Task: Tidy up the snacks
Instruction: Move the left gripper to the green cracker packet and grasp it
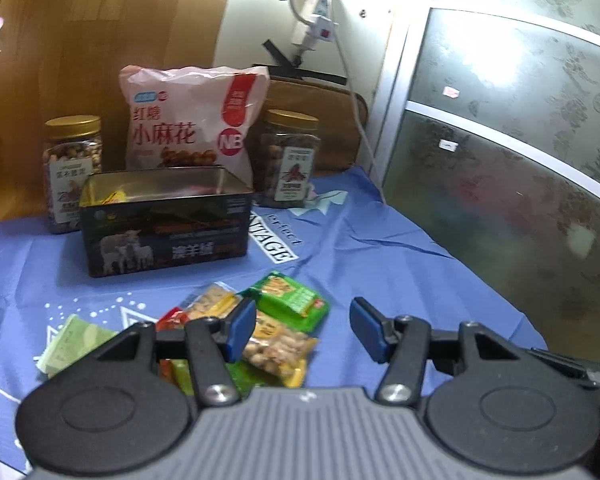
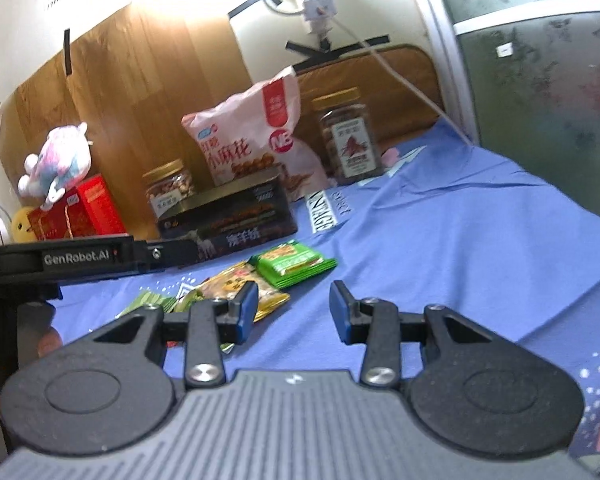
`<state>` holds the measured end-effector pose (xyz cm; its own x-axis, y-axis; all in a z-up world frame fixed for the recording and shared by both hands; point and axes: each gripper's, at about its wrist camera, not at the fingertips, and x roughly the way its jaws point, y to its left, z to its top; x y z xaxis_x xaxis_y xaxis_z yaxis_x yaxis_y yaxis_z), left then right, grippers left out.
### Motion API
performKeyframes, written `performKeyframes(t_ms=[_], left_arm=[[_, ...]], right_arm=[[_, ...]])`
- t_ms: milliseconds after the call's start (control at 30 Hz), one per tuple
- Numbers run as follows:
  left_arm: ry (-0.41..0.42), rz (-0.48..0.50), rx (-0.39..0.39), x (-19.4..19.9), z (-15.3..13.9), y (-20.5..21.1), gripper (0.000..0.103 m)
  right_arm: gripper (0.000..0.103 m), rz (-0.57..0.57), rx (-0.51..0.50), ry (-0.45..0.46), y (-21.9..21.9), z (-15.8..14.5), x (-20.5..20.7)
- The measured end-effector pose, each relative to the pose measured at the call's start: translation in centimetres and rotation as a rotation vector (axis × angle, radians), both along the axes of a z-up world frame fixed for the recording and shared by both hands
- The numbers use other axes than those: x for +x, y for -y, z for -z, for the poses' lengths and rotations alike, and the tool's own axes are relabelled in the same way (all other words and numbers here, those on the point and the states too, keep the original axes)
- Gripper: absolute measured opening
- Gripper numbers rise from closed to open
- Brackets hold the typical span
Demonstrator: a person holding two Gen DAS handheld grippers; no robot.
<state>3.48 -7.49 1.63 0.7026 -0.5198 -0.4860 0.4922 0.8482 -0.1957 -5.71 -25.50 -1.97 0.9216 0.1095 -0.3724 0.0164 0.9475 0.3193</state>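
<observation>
The blue cloth (image 1: pixel 380 240) is covering the whole table, and along its far edge the big pink snack bag (image 1: pixel 192 124) is standing between two gold-lidded jars (image 1: pixel 73 172), with the second jar (image 1: pixel 290 156) on the right. In front of them the dark tin (image 1: pixel 164 224) is sitting with its lid off and its mouth facing up, and I'm guessing that's where the small packs are headed.

Nearer in, the loose packets are lying in a heap on the cloth: a green packet (image 1: pixel 296 300) at the far right of the pile, a yellow peanut packet (image 1: pixel 278 346) just beside it, a pale green one (image 1: pixel 74 344) off to the left.

The left claw (image 1: pixel 303 330) is hovering over the pile, part open and holding nothing, its left pad overlapping the peanut packet in this view; whether it's touching, I can't tell. The right claw (image 2: pixel 294 312) is hanging part open too, empty, over bare cloth just right of the packets.

To do this well, I'd say: take one packet at a time, starting with the green one on the outside. Come in low, pinch a crimped edge rather than the puffy middle, and carry it clear over the tin's rim before letting go. The foil looks slippery, so a shallow bite may slide off.
</observation>
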Motion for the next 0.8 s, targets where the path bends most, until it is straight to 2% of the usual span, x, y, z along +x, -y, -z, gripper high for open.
performKeyframes(t_ms=[400, 800], left_arm=[[0.023, -0.018, 0.022, -1.5, -0.8, 0.8, 0.055], [0.016, -0.085, 0.012, -1.6, -0.7, -1.7, 0.055]], right_arm=[[0.043, -0.004, 0.03, 0.026, 0.8, 0.1, -1.3], [0.043, -0.061, 0.046, 0.005, 0.4, 0.8, -0.9]])
